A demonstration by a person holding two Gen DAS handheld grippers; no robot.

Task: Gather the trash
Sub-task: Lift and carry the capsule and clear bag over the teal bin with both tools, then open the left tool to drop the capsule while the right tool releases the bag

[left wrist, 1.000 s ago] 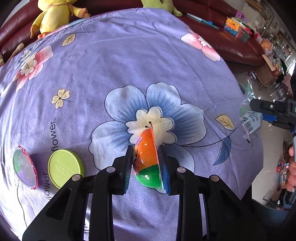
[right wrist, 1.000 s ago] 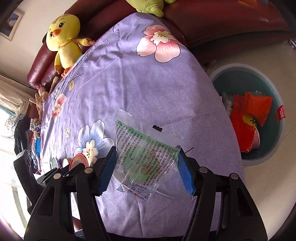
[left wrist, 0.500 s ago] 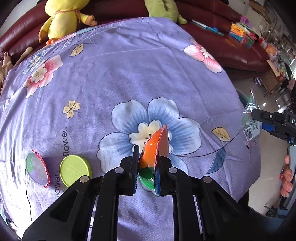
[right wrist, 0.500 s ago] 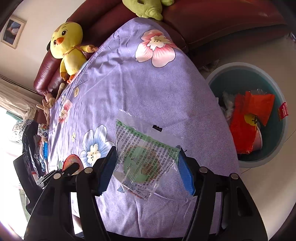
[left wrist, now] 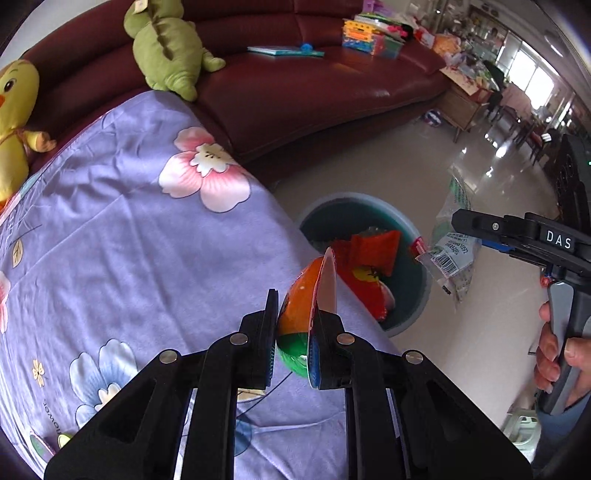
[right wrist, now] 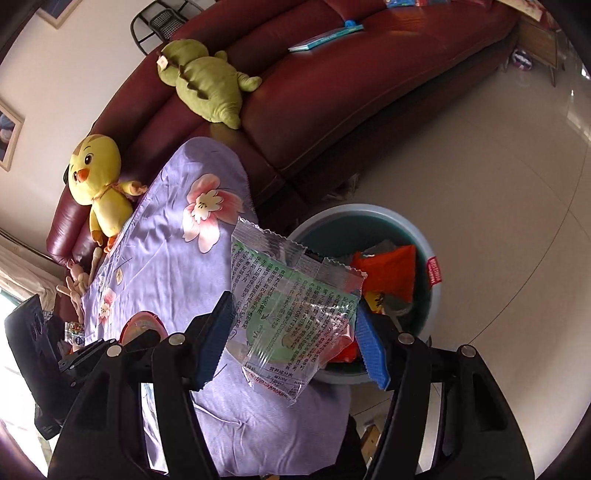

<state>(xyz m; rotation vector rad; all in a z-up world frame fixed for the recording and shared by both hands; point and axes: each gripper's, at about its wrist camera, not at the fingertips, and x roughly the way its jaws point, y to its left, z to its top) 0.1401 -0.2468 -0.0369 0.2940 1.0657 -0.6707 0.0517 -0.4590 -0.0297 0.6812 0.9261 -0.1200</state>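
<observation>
Both grippers carry trash beside the bin (left wrist: 421,295).
Left gripper (left wrist: 295,332) pinches a squashed jelly cup (left wrist: 299,310); right gripper (right wrist: 291,332) pinches a clear wrapper (right wrist: 295,314).

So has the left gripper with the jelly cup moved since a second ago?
Yes. The left gripper, shut on the jelly cup, went from over the blue flower print to the table edge, toward the bin.

Dark red sofa (left wrist: 303,92) behind purple floral cloth (left wrist: 129,240). Green plush (right wrist: 207,85) lying on the seat, yellow chick plush (right wrist: 98,181) at the cloth's far end. Book (right wrist: 325,35) and bright toys (left wrist: 369,35) further along the seat.
</observation>
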